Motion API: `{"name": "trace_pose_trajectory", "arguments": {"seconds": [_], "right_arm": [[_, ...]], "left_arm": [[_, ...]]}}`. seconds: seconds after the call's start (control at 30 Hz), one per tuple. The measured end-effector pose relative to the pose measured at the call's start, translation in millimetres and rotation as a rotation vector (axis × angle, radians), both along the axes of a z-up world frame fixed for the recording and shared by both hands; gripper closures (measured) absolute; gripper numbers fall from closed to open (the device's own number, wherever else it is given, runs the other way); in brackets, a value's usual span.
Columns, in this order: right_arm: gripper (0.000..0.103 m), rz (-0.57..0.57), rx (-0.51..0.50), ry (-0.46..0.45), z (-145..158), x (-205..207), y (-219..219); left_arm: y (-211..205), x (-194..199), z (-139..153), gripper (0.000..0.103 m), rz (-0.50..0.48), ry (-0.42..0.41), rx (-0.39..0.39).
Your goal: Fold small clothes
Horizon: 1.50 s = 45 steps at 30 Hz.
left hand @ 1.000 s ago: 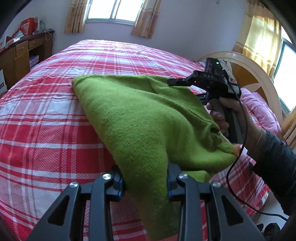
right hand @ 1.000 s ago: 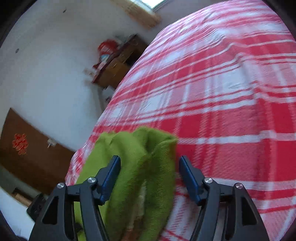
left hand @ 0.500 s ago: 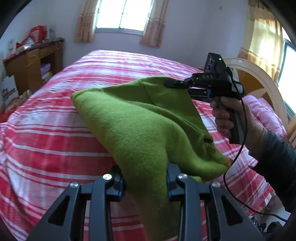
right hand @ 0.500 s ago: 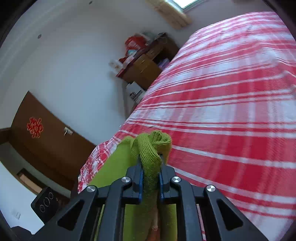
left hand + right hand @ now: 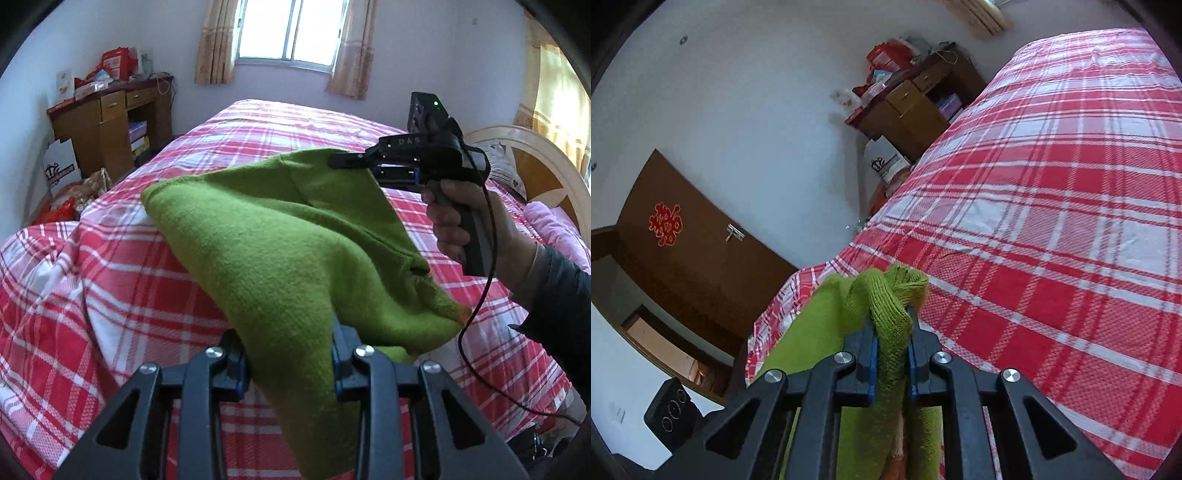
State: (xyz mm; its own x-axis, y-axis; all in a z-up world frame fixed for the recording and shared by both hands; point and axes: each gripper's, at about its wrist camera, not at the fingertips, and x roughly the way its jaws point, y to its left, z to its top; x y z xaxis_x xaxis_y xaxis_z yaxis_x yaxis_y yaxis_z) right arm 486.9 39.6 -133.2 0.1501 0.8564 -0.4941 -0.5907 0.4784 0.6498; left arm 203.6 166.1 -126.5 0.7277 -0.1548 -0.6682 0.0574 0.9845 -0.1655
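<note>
A green knitted garment [image 5: 280, 251] hangs in the air over the red plaid bed [image 5: 110, 280], held between both grippers. My left gripper [image 5: 288, 354] has its fingers closed on a thick fold of the near edge. My right gripper [image 5: 354, 160], seen from the left wrist view at upper right, pinches the far edge. In the right wrist view the right gripper [image 5: 891, 332] is shut on a bunched green edge [image 5: 886, 295]; the rest of the garment drops below the fingers.
A wooden desk [image 5: 107, 129] with clutter stands left of the bed, with bags on the floor [image 5: 70, 195]. A headboard [image 5: 528, 162] and pink pillow [image 5: 554, 229] lie at right. A brown door [image 5: 683, 251] shows in the right wrist view.
The right gripper closed on the green edge, having been open around it a second ago. Both grippers then lifted the garment higher above the bed.
</note>
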Motion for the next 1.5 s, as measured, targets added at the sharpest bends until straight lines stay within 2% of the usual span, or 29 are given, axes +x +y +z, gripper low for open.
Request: {"name": "trace_pose_trajectory", "arguments": {"seconds": [0.47, 0.6, 0.67, 0.73, 0.83, 1.03, 1.1, 1.13, 1.2, 1.27, 1.4, 1.5], "right_arm": [[0.091, -0.024, -0.025, 0.028, -15, 8, 2], [0.091, -0.032, -0.029, 0.035, -19, 10, 0], [0.091, -0.037, -0.030, 0.041, -22, 11, -1], [0.091, -0.043, -0.036, 0.047, -25, 12, -2], [0.091, -0.059, -0.056, 0.051, -31, 12, -3], [0.090, -0.072, -0.083, 0.050, -37, 12, -2], [0.084, -0.081, -0.100, 0.030, -33, 10, -2], [0.077, -0.092, -0.109, 0.017, -30, 8, -3], [0.075, -0.140, -0.128, -0.038, -17, -1, -10], [0.074, -0.171, -0.108, -0.103, 2, -16, -20], [0.056, -0.083, -0.033, -0.196, 33, -68, -26], [0.054, 0.022, -0.081, -0.187, 23, -104, -11]], "left_arm": [[0, -2, -6, 0.067, 0.012, 0.032, -0.024], [2, -1, -9, 0.060, 0.025, 0.057, -0.035], [3, -1, -10, 0.055, 0.030, 0.065, -0.035], [3, -2, -11, 0.046, 0.044, 0.072, -0.020], [3, -4, -8, 0.040, 0.054, 0.066, -0.006], [6, -8, 1, 0.038, 0.070, 0.050, 0.001], [7, -13, 10, 0.038, 0.083, 0.016, 0.014], [9, -16, 17, 0.031, 0.098, -0.012, 0.022], [15, -18, 26, 0.017, 0.147, -0.066, 0.030], [22, -15, 27, 0.013, 0.178, -0.079, 0.038], [34, 5, 11, 0.013, 0.229, -0.011, 0.053], [41, 12, -7, 0.012, 0.251, 0.055, 0.040]]}}
